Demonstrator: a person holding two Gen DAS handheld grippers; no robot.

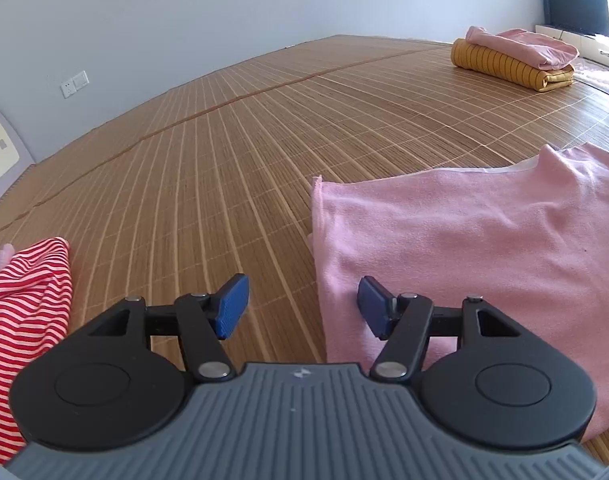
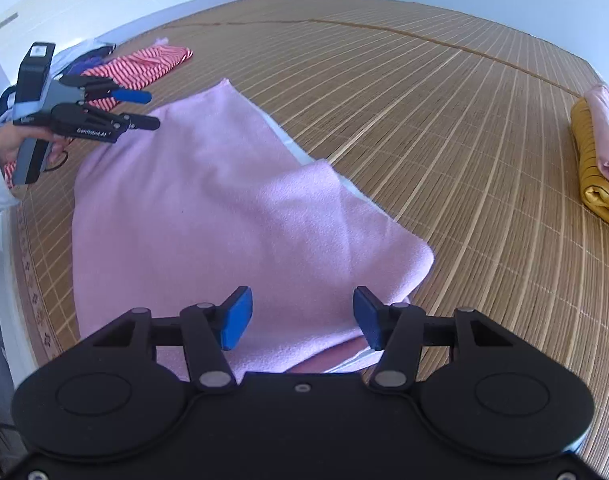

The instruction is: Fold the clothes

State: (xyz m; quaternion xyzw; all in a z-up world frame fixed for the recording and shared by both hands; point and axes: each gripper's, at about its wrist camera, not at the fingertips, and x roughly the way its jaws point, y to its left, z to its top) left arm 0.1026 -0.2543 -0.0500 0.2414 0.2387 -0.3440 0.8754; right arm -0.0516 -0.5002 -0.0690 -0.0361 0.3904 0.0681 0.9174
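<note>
Both grippers, left (image 1: 302, 306) and right (image 2: 302, 316), gape empty above the pink cloth (image 2: 224, 216) just ahead on the mat (image 1: 232, 168).

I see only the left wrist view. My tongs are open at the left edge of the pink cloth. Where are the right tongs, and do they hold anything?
Observer: The right tongs are open and empty, above the near right part of the pink cloth.
Operator: Does the cloth lie flat on that side?
Observer: Not fully. Near those tongs its edge is lifted and a white layer shows beneath.
Operator: Is anything behind the striped garment?
Observer: Yes, a dark blue-purple cloth lies beside the striped garment, toward the wall.
</note>
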